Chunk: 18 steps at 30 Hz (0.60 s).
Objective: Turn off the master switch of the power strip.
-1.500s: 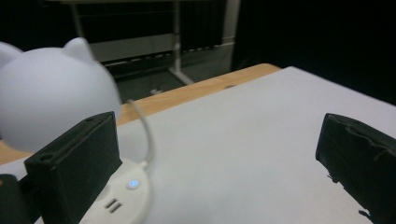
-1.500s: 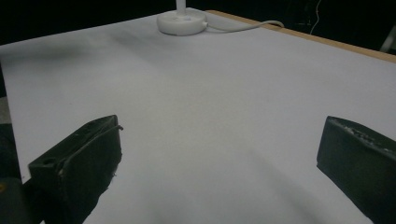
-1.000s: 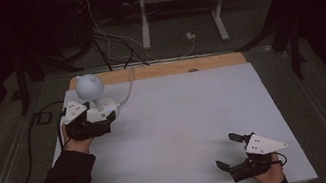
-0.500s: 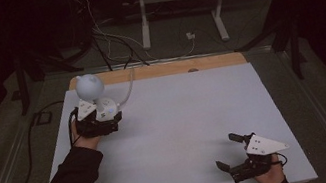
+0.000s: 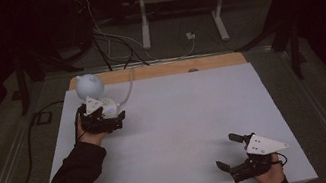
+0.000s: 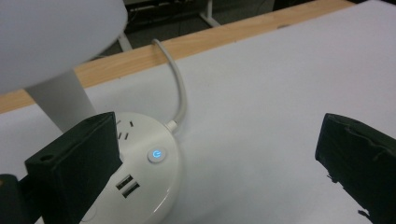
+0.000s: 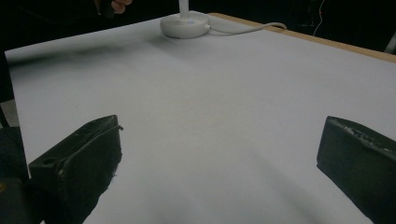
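Note:
A white lamp with a round globe head (image 5: 89, 85) stands at the table's back left on a round white base (image 5: 110, 108). The base (image 6: 154, 163) carries a blue-lit power button (image 6: 156, 154), sockets and USB ports. Its white cable (image 6: 180, 88) runs toward the back edge. My left gripper (image 5: 107, 115) is open right at the base, its left jaw over the base's near side and its right jaw over bare table (image 6: 218, 140). At the front right, my right gripper (image 5: 226, 150) rests open with nothing between the jaws (image 7: 219, 126); far ahead of it stands the lamp base (image 7: 185, 24).
The table has a white top (image 5: 181, 118) and a wooden strip (image 5: 162, 70) along its back edge. Behind it the dark floor holds loose cables (image 5: 112, 44) and a metal stand's legs (image 5: 177, 12). A black cable (image 5: 31, 135) trails off the left side.
My left gripper has shifted a little to the right and closer to the lamp base. The right gripper has stayed where it was.

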Available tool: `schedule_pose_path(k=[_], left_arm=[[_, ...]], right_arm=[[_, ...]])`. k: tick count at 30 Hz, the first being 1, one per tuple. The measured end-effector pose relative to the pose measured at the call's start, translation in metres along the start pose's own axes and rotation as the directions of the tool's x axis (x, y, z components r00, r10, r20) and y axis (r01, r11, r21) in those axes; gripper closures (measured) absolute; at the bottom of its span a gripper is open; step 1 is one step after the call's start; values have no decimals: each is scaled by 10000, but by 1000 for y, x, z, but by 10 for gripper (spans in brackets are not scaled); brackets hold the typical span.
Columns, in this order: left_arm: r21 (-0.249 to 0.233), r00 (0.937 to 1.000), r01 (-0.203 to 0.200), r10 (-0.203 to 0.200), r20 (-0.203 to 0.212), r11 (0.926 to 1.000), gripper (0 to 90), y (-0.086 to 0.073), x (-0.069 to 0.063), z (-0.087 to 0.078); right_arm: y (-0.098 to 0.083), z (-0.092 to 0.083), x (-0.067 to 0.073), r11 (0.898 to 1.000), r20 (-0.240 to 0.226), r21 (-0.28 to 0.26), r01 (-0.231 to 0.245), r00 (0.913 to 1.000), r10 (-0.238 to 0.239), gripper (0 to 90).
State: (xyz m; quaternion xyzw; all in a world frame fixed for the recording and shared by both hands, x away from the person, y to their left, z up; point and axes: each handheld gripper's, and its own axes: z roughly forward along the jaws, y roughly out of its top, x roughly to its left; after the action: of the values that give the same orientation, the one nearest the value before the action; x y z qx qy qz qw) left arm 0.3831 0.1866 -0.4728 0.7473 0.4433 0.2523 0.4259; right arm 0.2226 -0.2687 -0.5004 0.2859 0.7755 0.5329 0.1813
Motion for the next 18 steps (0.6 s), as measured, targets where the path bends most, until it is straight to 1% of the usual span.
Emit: schedule_pose_path(k=[1,2,3,4,5,8,9,11,12,14,15,16,17,18], left_arm=[[65,9999,17,-18,118,10000,29,0,0,1],[65,9999,17,-18,118,10000,29,0,0,1],[198,9997,42,-47,236,9998,29,0,-1,4],[198,9997,42,-47,236,9998,28,0,-1,4],[335,9995,159,-169,281,9993,25,0,-1,6],[421,9993,101,-116,352,9991,31,0,-1,9],[471,9995,-108,93,317,9988,40,0,-2,10],[460,9996,-139,128,253,9988,42,0,-2,11],[422,9998,-47,39,191,9991,55,1,-1,11],[425,9999,-40,33,166,9991,64,1,-1,11],[324,9999,-116,119,-84,9994,88,1,-1,11],[324,9999,-116,119,-84,9994,90,1,-1,11],[328,9997,-154,160,-194,9993,90,1,-1,11],[321,9997,-106,114,-235,9994,93,1,0,12]], right_arm=[[0,0,0,10000,-2,-1,-7,10000,7,0],[0,0,0,10000,-2,-1,-7,10000,7,0],[0,0,0,10000,-2,-2,-12,10000,12,0],[0,0,0,10000,-3,-2,-16,10000,16,0],[0,0,0,10000,0,-5,-18,10000,18,0],[0,0,0,10000,4,11,-35,10000,35,0],[0,0,0,10000,2,8,-24,10000,24,0],[0,0,-1,10000,-29,11,-71,10000,71,0],[0,0,-1,9999,-51,-10,-113,9999,113,0],[0,-1,-1,9999,-39,-40,-143,9999,143,0],[0,-1,-1,9999,-34,-40,-148,9999,148,0],[0,-1,-1,9999,-24,-33,-134,9999,134,0],[0,-1,-2,9999,-31,-30,-138,9999,138,0],[0,-1,-2,9999,-27,-19,-137,9999,137,0]])
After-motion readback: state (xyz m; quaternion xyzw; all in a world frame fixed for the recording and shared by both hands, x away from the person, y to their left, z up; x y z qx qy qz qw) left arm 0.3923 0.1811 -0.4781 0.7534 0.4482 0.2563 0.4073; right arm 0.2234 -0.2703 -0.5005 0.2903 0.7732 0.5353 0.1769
